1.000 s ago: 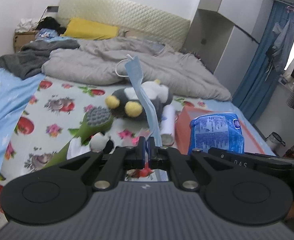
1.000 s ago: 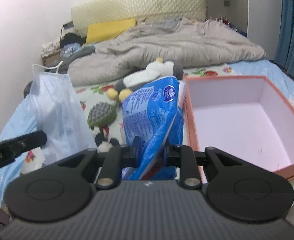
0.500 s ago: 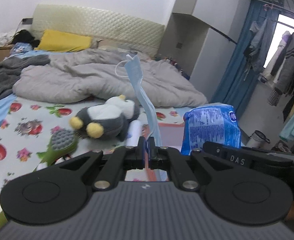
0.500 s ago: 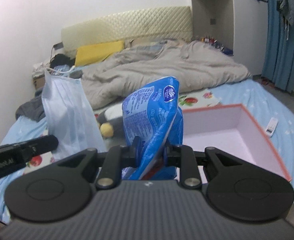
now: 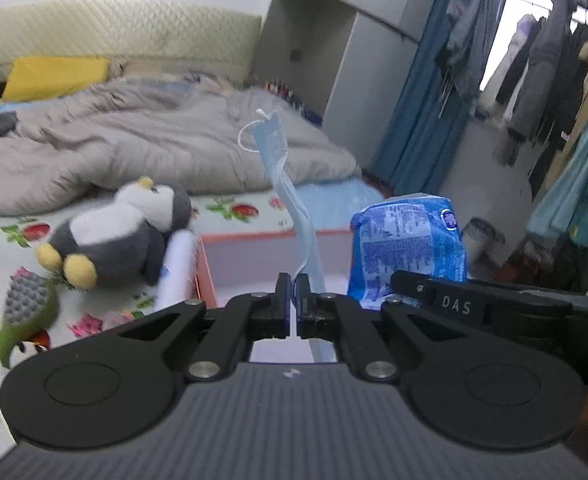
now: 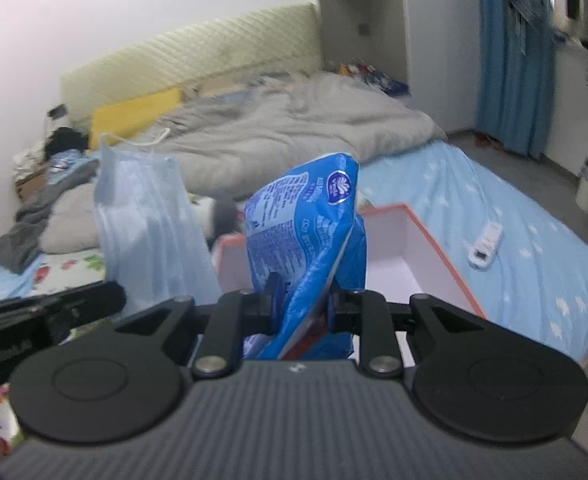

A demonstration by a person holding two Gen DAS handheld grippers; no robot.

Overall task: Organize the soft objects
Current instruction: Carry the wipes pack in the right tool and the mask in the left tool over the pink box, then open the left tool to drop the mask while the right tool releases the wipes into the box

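Both your claws tip down over the pink box [image 5: 230,264]. Your left claw [image 5: 293,280] pinches a blue face mask [image 5: 290,184]. Your right claw [image 6: 302,284] squeezes a blue pack [image 6: 306,232].

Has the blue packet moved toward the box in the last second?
Yes. In the right wrist view the blue packet now overlaps the box; earlier it stood left of it.
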